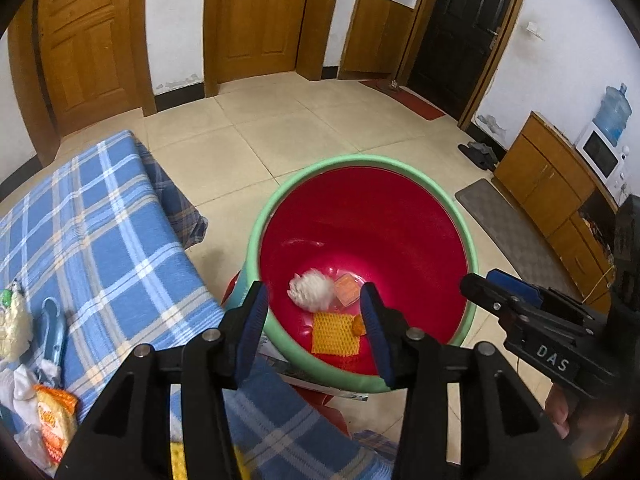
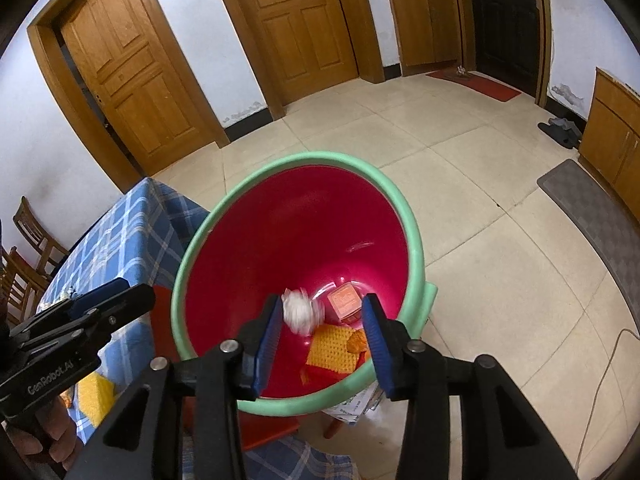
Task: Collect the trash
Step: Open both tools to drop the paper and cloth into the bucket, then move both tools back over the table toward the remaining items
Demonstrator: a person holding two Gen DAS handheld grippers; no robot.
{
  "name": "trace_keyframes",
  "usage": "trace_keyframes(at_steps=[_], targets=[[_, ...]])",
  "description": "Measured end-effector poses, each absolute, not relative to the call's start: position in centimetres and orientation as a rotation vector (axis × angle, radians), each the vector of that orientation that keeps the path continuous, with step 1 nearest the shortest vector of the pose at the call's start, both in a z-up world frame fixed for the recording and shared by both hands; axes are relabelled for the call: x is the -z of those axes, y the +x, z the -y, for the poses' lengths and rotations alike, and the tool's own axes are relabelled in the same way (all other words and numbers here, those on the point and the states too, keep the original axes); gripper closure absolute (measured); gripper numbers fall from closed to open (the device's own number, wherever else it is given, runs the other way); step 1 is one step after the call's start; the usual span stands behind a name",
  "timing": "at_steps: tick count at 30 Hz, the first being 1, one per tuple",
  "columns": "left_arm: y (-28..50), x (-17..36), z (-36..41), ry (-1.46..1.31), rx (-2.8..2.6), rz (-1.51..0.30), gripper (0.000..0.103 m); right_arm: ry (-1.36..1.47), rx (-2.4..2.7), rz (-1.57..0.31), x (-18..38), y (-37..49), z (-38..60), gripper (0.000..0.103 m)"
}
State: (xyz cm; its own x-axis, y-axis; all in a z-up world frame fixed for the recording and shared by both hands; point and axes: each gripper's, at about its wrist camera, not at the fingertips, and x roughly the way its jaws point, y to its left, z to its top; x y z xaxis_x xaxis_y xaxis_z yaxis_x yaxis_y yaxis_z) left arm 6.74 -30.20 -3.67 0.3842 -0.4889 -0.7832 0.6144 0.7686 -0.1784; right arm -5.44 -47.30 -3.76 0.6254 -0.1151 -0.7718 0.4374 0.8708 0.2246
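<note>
Both grippers hung over the red bucket [image 1: 360, 216] with the green rim, which stood just beside the table under the blue checked cloth [image 1: 100, 232]. The left gripper [image 1: 314, 320] had its jaws apart with nothing between the pads; the right gripper [image 2: 320, 328] likewise stood parted and empty.

A white crumpled wad [image 1: 312, 290] showed blurred inside the bucket, apparently falling or just landing. I judged it to be the piece most recently let go, though which gripper released it could not be told.

Count inside the bucket, as far as visible:
- one white wad
- one small orange box [image 2: 345, 303]
- one yellow foam net [image 1: 334, 334]
- one small orange scrap [image 1: 358, 325] at the net's edge
- some red material under the net, seen from the right wrist only, nature unclear

Left on the cloth, near its front corner:
- one orange snack packet [image 1: 54, 420]
- one pale blue plastic piece [image 1: 52, 332]
- white crumpled paper [image 1: 20, 384]
- a pale lumpy item [image 1: 14, 324] beside something green
- one yellow foam piece [image 2: 94, 398]

Judgement: the task stood roughly half done. At least four pieces were binned and about five remained on the table, all well apart from the bucket, so both grippers would have to go back there.
</note>
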Motion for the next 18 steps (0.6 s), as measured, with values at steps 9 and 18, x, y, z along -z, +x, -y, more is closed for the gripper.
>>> trace_keyframes(at_steps=[9, 18], targets=[[6.5, 1.7, 25.6, 0.093, 0.630, -0.926, 0.055, 0.411, 0.272, -0.814, 1.7, -5.9, 44.2, 0.039], [6.2, 0.1, 19.2, 0.034, 0.523, -0.895, 0.055, 0.395, 0.193, -0.822, 0.7, -5.8, 40.5, 0.033]])
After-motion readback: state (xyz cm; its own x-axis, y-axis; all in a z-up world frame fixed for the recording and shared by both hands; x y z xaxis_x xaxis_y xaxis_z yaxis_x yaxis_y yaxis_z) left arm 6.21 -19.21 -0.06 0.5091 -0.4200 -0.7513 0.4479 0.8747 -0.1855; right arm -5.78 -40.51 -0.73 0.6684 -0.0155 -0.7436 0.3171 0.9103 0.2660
